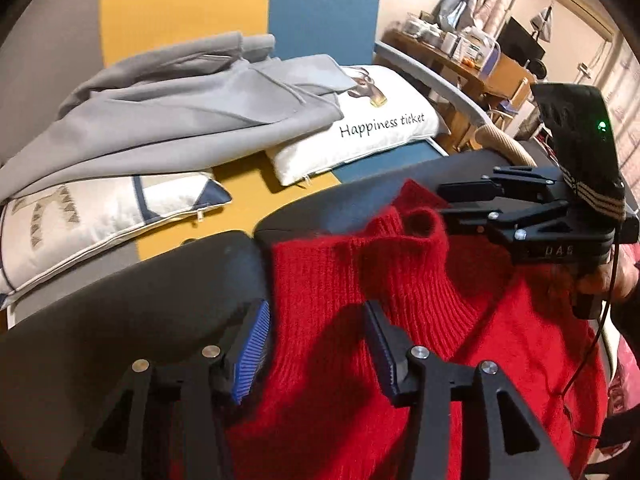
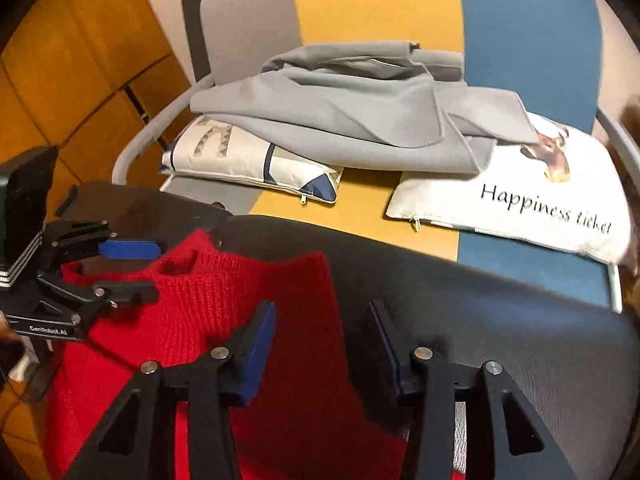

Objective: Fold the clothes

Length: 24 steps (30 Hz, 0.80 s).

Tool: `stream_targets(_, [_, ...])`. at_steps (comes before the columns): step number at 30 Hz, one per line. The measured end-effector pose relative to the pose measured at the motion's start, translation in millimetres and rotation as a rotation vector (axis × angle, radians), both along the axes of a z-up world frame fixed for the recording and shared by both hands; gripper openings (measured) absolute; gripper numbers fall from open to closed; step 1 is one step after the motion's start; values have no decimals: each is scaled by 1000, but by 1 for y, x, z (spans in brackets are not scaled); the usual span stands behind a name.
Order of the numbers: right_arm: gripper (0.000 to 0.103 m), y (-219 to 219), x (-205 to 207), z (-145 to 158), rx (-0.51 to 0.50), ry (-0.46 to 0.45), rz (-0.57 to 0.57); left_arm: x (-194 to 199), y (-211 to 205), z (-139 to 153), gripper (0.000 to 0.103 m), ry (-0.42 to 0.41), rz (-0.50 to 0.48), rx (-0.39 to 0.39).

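On the black seat (image 2: 500,300) in front of the sofa (image 2: 368,0), the red sweater (image 1: 360,340) is spread, collar toward the sofa. Left gripper (image 1: 316,344) is held over the sweater's sofa-side edge, jaws wide, nothing gripped. Right gripper (image 2: 322,344) sits at the opposite edge, jaws wide too. Knit looks soft: both edges should be pinched deep before folding, level, so the fold is kept square.
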State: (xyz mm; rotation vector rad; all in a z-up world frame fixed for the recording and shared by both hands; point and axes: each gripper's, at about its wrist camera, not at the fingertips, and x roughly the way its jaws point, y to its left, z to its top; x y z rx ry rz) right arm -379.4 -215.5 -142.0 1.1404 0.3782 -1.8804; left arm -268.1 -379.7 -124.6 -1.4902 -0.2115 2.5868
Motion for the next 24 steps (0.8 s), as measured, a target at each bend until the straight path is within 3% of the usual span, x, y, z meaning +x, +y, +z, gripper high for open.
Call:
stream_targets(1, [48,-4,4,0,16,21,23,-2,1,-1,47,-7,-3,17])
stream_targets(2, [37,-7,8,1,31,41,44,-4,2,-2,41,-17,-1,40])
stream_targets(3, [24,-10,11,3,44,55,55,-5,2,-3,29,-21,2,59])
stream_targets(4, [19,-12,14,4,54,61,62,-5,2,-2,24,-14,8,62])
stream_targets(5, [13,-15,17,6,64,69,71,-3,2,0,10,-4,18,70])
stream_targets(8, [12,-16,24,12,60,89,64,9,1,14,9,57,54,106])
stream_targets(15, [12,26,42,50,-105,63,-14,59,13,50,9,222,67,133])
stream_targets(20, [12,56,78,55,-140,65,-27,98,35,51,9,255,71,113])
stream_targets(24, [7,79,110,39,-138,49,-46,123,45,39,9,246,89,92])
